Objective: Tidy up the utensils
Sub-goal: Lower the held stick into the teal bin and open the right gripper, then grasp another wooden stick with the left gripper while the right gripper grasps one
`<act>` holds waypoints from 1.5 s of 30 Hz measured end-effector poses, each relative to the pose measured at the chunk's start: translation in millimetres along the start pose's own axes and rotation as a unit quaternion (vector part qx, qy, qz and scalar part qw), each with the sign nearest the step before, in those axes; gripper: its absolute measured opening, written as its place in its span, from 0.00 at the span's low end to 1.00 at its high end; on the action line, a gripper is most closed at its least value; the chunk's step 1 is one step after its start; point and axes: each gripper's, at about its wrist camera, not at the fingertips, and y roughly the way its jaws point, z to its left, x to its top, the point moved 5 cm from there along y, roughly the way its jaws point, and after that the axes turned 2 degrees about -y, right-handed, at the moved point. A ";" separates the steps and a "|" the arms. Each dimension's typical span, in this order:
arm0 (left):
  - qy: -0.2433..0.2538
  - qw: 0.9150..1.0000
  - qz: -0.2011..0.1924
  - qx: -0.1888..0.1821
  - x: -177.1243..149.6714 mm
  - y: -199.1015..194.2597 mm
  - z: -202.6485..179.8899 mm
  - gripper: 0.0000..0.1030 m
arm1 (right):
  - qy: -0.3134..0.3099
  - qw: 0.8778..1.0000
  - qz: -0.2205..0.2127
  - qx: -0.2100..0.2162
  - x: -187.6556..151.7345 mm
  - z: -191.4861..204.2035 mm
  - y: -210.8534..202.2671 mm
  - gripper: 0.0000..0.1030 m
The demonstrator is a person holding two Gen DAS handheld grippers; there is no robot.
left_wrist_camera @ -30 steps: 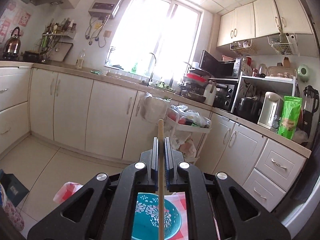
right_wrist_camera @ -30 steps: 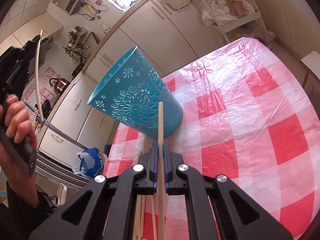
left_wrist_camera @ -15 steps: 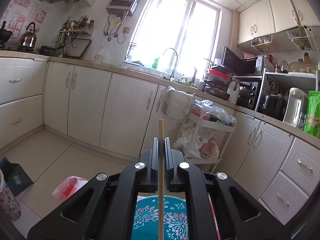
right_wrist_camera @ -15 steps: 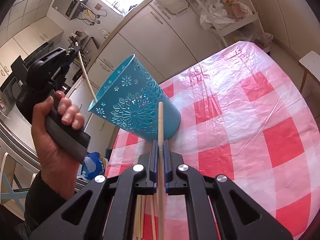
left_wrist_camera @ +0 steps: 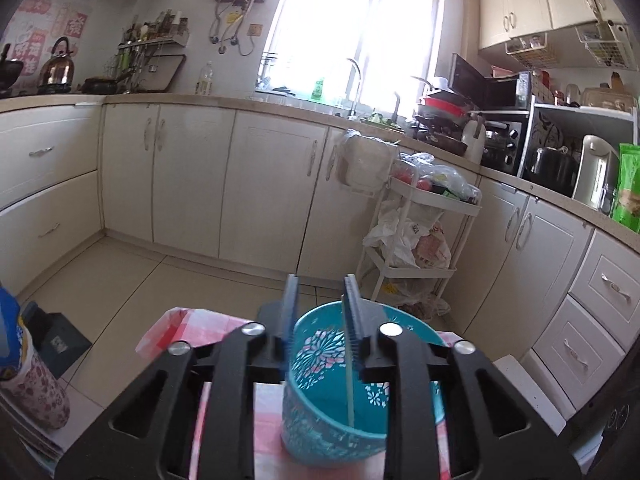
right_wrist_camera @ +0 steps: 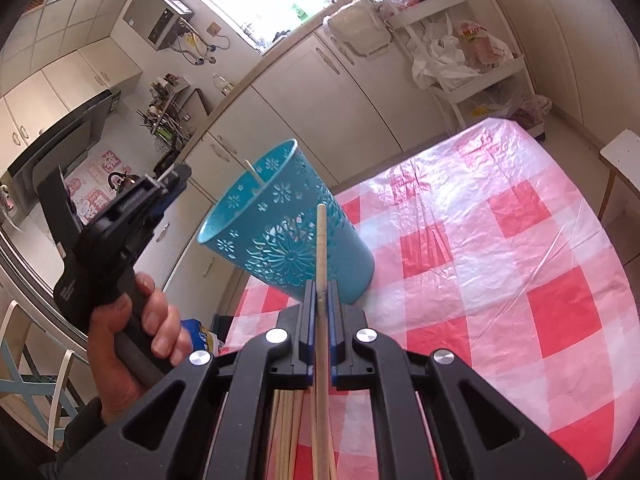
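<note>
Dropping a chopstick into the blue cup.
The left hand-held gripper (left_wrist_camera: 318,312) is hanging just above the blue cup (left_wrist_camera: 360,408), and its jaws are opening with nothing pinched between them. A thin pale chopstick (left_wrist_camera: 351,384) is standing inside the cup, leaning by the right jaw. The right hand-held gripper (right_wrist_camera: 319,300) is squeezing tight on a wooden chopstick (right_wrist_camera: 321,248), just beside the flowery cup on the red checked table (right_wrist_camera: 520,280).
</note>
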 end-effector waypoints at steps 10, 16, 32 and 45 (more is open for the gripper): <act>-0.066 0.997 0.020 0.019 -12.8 -48.6 49.7 0.54 | -0.051 0.987 -0.144 0.042 95.1 74.4 -13.1 0.06; -0.079 0.997 0.005 0.024 -2.2 -60.1 61.7 0.58 | -0.079 0.978 -0.193 0.009 147.6 111.9 38.4 0.06; -0.099 0.995 0.022 0.025 3.6 -57.7 75.6 0.64 | -0.121 0.981 -0.139 -0.059 116.3 101.1 94.9 0.24; -0.010 0.971 0.232 0.058 -91.1 -35.9 75.1 0.64 | -0.174 0.979 0.076 -0.076 -32.2 53.5 34.4 0.25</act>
